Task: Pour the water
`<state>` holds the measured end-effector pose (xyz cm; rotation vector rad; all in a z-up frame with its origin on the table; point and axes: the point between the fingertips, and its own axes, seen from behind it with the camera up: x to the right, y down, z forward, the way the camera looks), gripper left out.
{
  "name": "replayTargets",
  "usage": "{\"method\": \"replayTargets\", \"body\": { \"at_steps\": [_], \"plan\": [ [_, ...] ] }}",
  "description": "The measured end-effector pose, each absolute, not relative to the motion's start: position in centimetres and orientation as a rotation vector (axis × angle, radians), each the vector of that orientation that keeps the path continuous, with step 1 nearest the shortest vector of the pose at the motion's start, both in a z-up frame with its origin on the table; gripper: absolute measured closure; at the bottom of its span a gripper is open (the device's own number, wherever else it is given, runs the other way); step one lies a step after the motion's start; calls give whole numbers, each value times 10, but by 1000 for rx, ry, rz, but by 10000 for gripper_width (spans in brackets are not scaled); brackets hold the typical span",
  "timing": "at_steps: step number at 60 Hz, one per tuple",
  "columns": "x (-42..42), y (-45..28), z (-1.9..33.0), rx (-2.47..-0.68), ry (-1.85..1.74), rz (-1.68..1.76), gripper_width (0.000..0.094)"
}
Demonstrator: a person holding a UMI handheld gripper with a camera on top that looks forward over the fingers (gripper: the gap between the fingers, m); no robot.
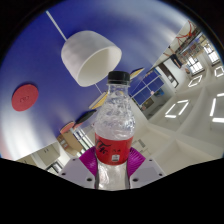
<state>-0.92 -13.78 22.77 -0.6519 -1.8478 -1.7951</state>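
Both fingers [85, 166] of the gripper [112, 170] clamp a clear bottle [114, 125] with a black cap and red label. We see it raised toward the ceiling, perhaps tilted, with a white lamp [88, 54] far behind it on the left.

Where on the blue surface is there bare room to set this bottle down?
Bare blue surface lies between the white cup and the red disc. It is crowded at the cup, right by the cap of the bottle the hand-held gripper clamps.
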Motion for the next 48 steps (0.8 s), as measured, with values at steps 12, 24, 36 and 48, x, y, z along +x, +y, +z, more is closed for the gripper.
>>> {"method": "replayTargets", "body": {
  "at_steps": [12,24,36,48],
  "plan": [
    [-11,-141,251,-715,-1759,-1745,593],
    [24,-157,365,-1140,-1131,-1430,596],
    [62,-178,398,-1473,-406,-698,597],
    [63,-162,286,-1640,-90,-185,594]
  ]
}}
